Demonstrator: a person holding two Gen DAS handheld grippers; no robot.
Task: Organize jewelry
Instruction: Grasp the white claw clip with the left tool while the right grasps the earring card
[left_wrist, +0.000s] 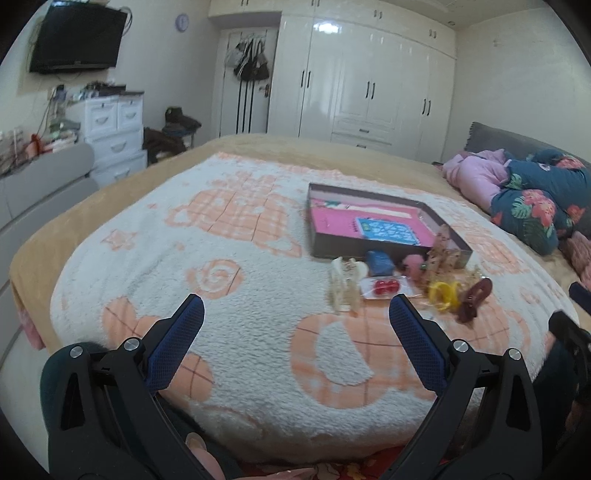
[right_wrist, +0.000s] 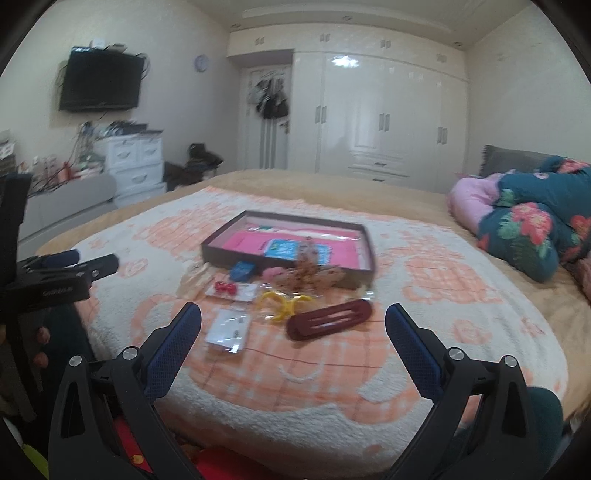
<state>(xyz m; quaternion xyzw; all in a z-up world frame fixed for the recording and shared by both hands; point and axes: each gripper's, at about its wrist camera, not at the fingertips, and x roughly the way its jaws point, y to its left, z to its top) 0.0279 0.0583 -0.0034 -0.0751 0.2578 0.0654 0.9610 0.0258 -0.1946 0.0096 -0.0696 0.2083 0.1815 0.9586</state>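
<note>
A shallow brown box (left_wrist: 388, 254) (right_wrist: 218, 254) with a pink lining lies on the bed's white-and-orange blanket (left_wrist: 240, 332). In front of it lie loose pieces: a dark red hair clip (right_wrist: 328, 319) (left_wrist: 474, 299), a yellow clip (right_wrist: 284, 304) (left_wrist: 443, 293), red earrings on a card (right_wrist: 225, 288) (left_wrist: 384, 288), a blue item (right_wrist: 242, 271) (left_wrist: 378, 262), a cream claw clip (left_wrist: 345, 286) and a clear packet (right_wrist: 229, 330). My left gripper (left_wrist: 295, 314) is open and empty, short and left of the pile. My right gripper (right_wrist: 293, 321) is open and empty, just short of the pile.
Folded floral and pink bedding (right_wrist: 528, 225) lies at the bed's right. White wardrobes (right_wrist: 388, 122) stand behind, a drawer unit (right_wrist: 133, 162) and a wall TV (right_wrist: 101, 79) at the left. The left gripper's body (right_wrist: 55, 280) shows at the right view's left edge.
</note>
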